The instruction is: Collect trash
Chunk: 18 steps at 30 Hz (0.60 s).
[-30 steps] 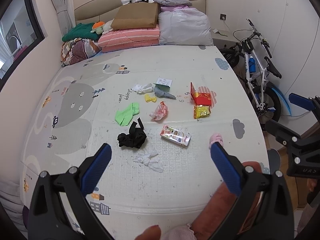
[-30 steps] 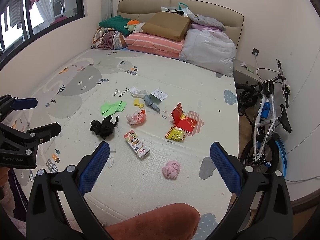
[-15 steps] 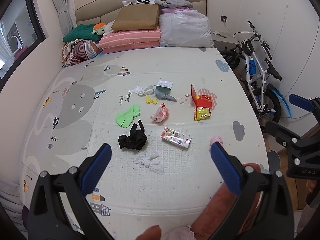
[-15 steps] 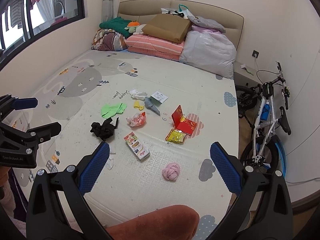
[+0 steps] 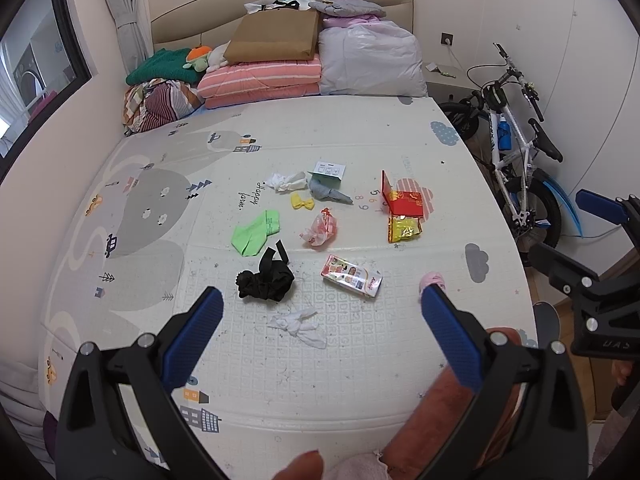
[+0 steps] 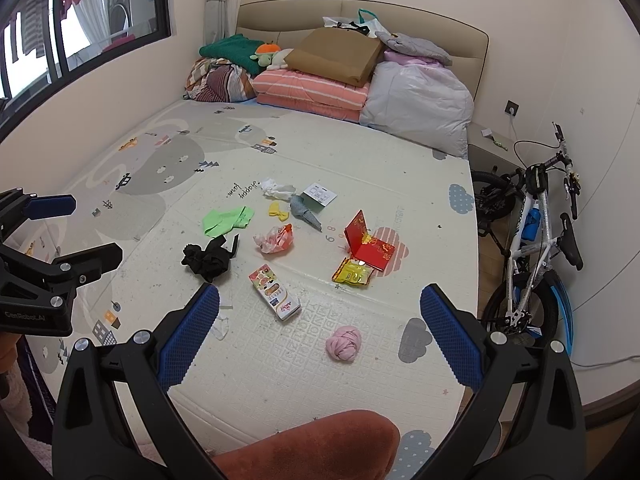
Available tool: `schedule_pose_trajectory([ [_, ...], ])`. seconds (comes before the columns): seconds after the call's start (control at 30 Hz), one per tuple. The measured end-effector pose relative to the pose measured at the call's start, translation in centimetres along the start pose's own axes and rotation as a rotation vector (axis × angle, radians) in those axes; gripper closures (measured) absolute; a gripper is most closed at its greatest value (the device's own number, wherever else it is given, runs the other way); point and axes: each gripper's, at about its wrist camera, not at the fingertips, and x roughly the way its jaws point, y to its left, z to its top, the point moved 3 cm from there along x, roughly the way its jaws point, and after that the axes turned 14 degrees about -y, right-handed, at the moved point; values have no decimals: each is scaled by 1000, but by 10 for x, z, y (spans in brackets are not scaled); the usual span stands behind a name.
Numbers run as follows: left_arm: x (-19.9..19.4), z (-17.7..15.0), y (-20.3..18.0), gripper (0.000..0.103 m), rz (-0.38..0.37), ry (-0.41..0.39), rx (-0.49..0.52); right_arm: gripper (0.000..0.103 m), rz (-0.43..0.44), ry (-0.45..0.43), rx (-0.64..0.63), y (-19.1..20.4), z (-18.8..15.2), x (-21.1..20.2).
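Note:
Trash lies scattered on the play mat (image 5: 352, 136): a black crumpled bag (image 5: 265, 278), a white tissue (image 5: 301, 322), a pink-printed carton (image 5: 351, 277), a red-white wrapper (image 5: 320, 229), a green paper (image 5: 256, 233), a yellow snack bag (image 5: 405, 229), a red box (image 5: 402, 199) and a pink ball (image 6: 344, 343). My left gripper (image 5: 320, 320) is open and empty, held above the mat's near edge over the tissue. My right gripper (image 6: 319, 318) is open and empty, above the carton (image 6: 275, 293) and the pink ball.
Folded quilts and pillows (image 5: 320, 64) are stacked at the far headboard. A bicycle (image 5: 516, 140) stands right of the mat. A wall and window (image 6: 80, 20) run along the left. A rust-red cushion (image 6: 316, 444) is at the near edge.
Both views have shifted slightly; the trash sits a little farther up the frame. Both grippers stay open and nothing was picked up.

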Motion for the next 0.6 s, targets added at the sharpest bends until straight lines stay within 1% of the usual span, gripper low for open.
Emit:
schedule_pose_trajectory([
  [0.07, 0, 0, 0, 4, -1, 0, 1, 6, -1, -1, 2, 0, 5, -1],
  [0.1, 0, 0, 0, 4, -1, -1, 0, 6, -1, 0, 3, 0, -3, 2],
  [0.47, 0, 1, 0, 4, 2, 1, 0, 6, 2, -2, 1, 0, 1, 2],
  [0.6, 0, 3, 1, 4, 7, 3, -3, 6, 19, 6, -1, 5, 12, 6],
])
